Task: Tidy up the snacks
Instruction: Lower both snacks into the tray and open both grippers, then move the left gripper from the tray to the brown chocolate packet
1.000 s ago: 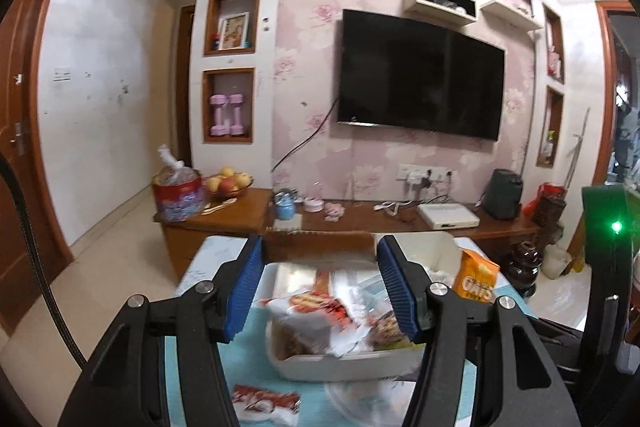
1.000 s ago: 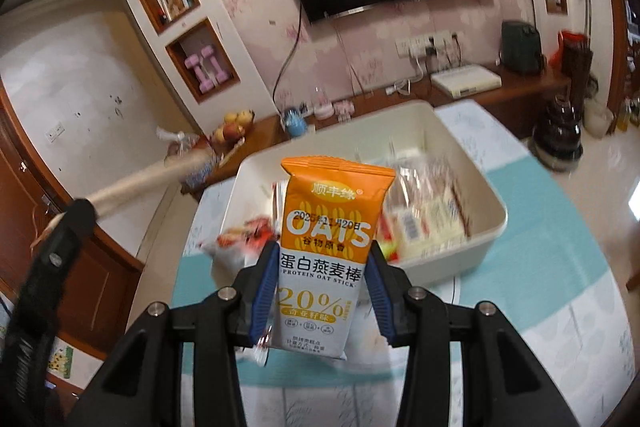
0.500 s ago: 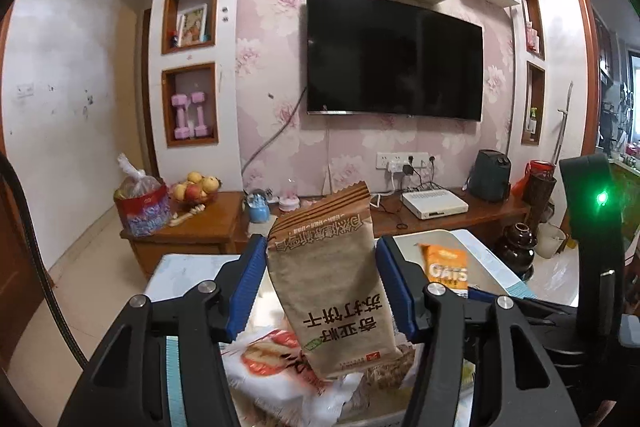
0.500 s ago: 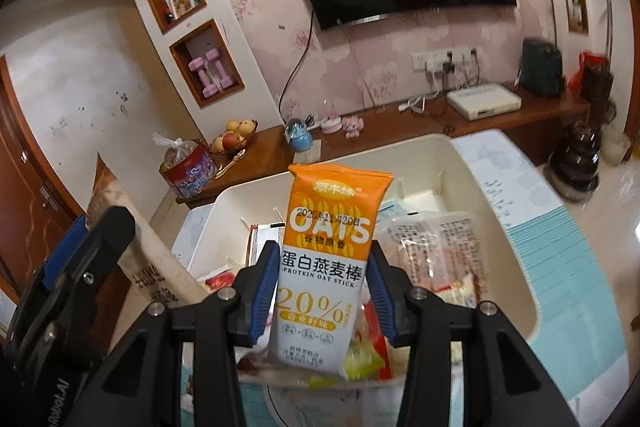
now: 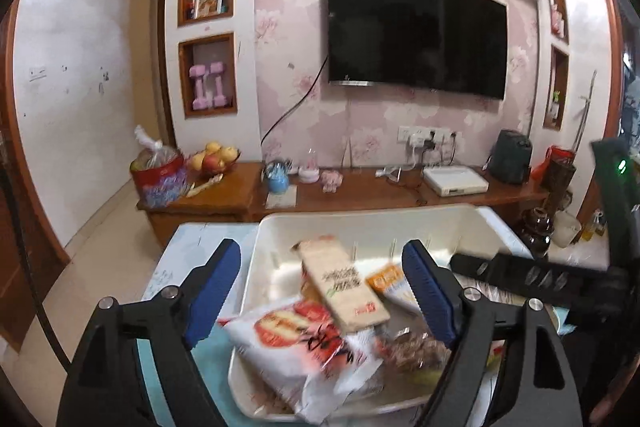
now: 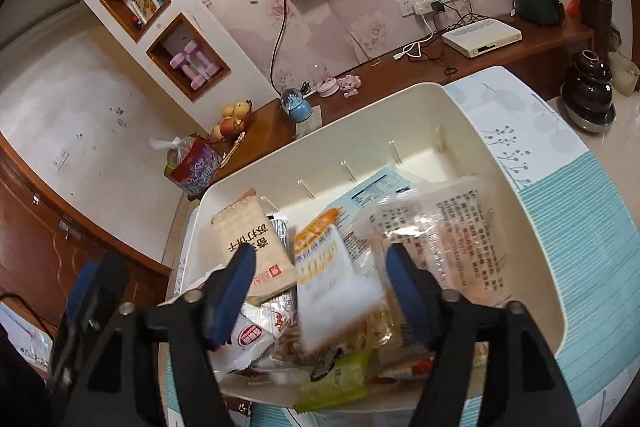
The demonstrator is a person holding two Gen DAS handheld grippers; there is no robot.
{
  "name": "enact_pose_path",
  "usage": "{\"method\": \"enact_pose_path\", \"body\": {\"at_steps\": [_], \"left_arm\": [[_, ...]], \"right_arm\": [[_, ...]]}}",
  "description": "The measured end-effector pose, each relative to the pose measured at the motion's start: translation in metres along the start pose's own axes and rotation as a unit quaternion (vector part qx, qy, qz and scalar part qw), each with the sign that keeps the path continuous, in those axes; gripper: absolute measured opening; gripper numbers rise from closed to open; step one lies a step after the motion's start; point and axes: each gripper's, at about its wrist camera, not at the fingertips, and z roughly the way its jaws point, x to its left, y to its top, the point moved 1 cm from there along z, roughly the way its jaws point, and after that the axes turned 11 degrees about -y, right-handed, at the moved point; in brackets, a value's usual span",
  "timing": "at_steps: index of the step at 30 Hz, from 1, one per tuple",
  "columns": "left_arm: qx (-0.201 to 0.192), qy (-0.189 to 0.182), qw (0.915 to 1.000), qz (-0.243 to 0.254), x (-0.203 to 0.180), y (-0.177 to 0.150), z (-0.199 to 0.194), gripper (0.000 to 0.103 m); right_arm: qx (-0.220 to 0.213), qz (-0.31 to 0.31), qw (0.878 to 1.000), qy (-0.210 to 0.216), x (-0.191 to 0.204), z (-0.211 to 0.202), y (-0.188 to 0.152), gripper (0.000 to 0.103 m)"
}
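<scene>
Both packets have left your claws since half a second ago: the brown cracker packet (image 5: pixel 345 283), printed with dark Chinese characters and a small red seal, now lies tilted on the heap in the cream bin (image 5: pixel 496 227), and the orange oat bar (image 6: pixel 334 267), whose "OATS" lettering is now blurred, lies just beside it. Your left claw (image 5: pixel 320 291) stands wide with nothing between its blue pads (image 5: pixel 212 291), hovering over the bin's near end. Your right claw (image 6: pixel 320 295) is spread wide too and holds nothing. Around the two packets the bin holds a white-and-red pouch (image 5: pixel 304 347), a clear bag (image 6: pixel 444 239) covered in small print, and a yellow-green wrapper (image 6: pixel 332 387) at the near rim. The bin sits on the teal-striped counter (image 6: pixel 580 227).
</scene>
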Motion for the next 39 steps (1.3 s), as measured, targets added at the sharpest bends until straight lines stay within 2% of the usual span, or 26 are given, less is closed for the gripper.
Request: {"method": "enact_pose_path", "body": {"at_steps": [4,12,17,22,27,29,32,36,39], "left_arm": [[0.032,0.011,0.9994,-0.009,0.004,-0.008,-0.012,0.082],[0.092,0.069,0.9923,-0.044,0.025,-0.028,-0.044,0.083],[0.131,0.080,0.9842,-0.088,0.045,-0.043,-0.060,0.082],[0.169,0.091,0.9758,-0.104,0.058,-0.061,-0.067,0.083],[0.225,0.088,0.9630,-0.120,0.064,-0.085,-0.053,0.088],[0.238,0.091,0.9599,-0.117,0.064,-0.094,-0.043,0.092],[0.263,0.090,0.9523,-0.126,0.068,-0.109,-0.025,0.092],[0.294,0.104,0.9423,-0.123,0.072,-0.128,-0.006,0.092],[0.308,0.099,0.9359,-0.139,0.074,-0.138,0.003,0.092]], "right_arm": [[0.000,0.000,1.000,-0.014,-0.004,-0.011,0.002,0.083],[0.009,-0.052,0.997,-0.056,-0.009,-0.028,0.003,0.084],[-0.003,-0.087,0.992,-0.086,-0.013,-0.043,0.002,0.085],[0.004,-0.105,0.989,-0.107,-0.015,-0.049,0.001,0.085],[0.034,-0.148,0.982,-0.116,-0.014,-0.043,-0.006,0.085],[0.041,-0.153,0.980,-0.116,-0.013,-0.043,-0.008,0.085],[0.049,-0.155,0.981,-0.103,-0.013,-0.045,-0.010,0.085],[0.048,-0.155,0.981,-0.104,-0.016,-0.050,-0.009,0.085],[0.044,-0.150,0.983,-0.096,-0.019,-0.055,-0.008,0.085]]}}
